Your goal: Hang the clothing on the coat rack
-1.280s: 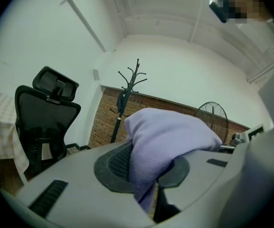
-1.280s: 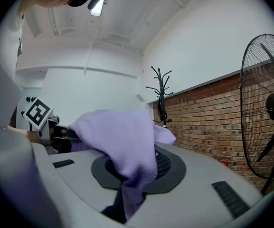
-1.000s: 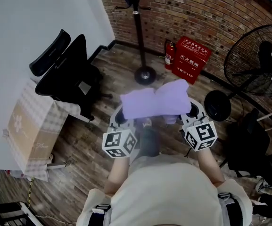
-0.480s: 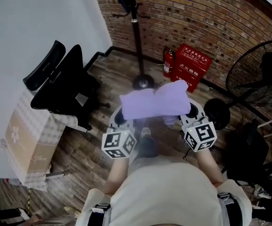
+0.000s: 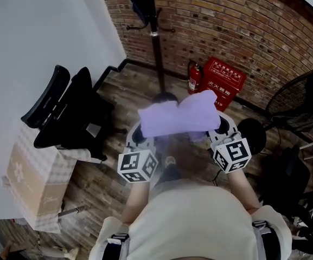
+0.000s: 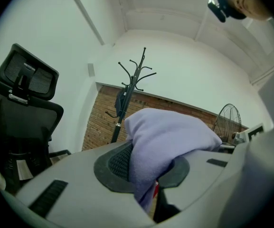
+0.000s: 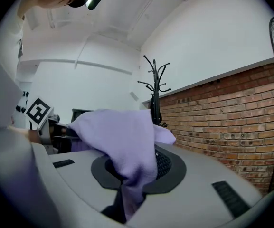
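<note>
The clothing [image 5: 178, 118], a pale purple piece of soft cloth, is held up in the air in front of the person, stretched in a loose fold between the two tools at about chest height above the wooden floor [image 5: 107, 183]. The left gripper [image 6: 148, 172] has its jaws closed on one end of the cloth, which bunches over the dark round pads and drops down through the narrow gap between them. The right gripper [image 7: 134, 175] is clamped on the other end in the same way, a tongue of purple cloth hanging through its jaws. Both tools point level, side by side and a little apart, toward the coat rack [image 5: 155, 42]. That black pole stands ahead of them in the corner where the white wall meets the brick wall [image 5: 227, 20], its round foot partly hidden behind the cloth from above. Something dark [image 5: 137, 1] hangs from one of its upper hooks. The clothing is not touching the rack; open floor lies between them. To the left, near the white wall, stands a black office chair [image 5: 72, 112], with a cardboard box [image 5: 34, 183] beside it toward the room's near left corner. To the right of the rack's foot a red box [image 5: 224, 80] sits against the brick wall with a fire extinguisher [image 5: 194, 80] just beside it, and a black floor fan [image 5: 302, 99] stands farther right.
</note>
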Available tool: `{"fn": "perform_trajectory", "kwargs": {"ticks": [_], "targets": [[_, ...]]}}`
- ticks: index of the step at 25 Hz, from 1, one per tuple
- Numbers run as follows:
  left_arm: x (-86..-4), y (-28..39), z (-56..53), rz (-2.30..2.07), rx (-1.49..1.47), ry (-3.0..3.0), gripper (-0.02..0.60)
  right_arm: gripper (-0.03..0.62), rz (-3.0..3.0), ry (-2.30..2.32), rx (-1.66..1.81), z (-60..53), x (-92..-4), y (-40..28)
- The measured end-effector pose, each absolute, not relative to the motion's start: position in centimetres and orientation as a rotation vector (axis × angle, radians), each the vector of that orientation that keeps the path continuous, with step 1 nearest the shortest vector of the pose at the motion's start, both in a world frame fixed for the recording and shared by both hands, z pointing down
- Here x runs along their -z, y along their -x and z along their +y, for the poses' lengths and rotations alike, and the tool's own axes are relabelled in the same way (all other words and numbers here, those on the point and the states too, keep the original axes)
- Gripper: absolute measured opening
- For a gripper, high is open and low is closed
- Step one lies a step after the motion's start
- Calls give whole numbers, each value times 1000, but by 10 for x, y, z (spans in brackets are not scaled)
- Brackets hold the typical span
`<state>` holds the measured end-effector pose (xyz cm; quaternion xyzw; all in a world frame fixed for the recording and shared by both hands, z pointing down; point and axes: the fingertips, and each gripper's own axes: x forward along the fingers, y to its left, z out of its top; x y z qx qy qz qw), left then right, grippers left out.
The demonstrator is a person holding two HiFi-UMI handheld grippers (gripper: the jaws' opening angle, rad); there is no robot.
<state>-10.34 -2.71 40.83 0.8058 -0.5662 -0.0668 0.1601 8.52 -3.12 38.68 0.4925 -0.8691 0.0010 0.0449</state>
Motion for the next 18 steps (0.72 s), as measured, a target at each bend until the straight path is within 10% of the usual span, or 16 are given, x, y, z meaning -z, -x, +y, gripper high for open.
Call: {"fn": "perform_trajectory", "kwargs": {"ticks": [18], "targets": [[-402, 127, -164, -1549, 176, -2371, 61, 49, -2617, -1597, 15, -156, -382, -62]]}}
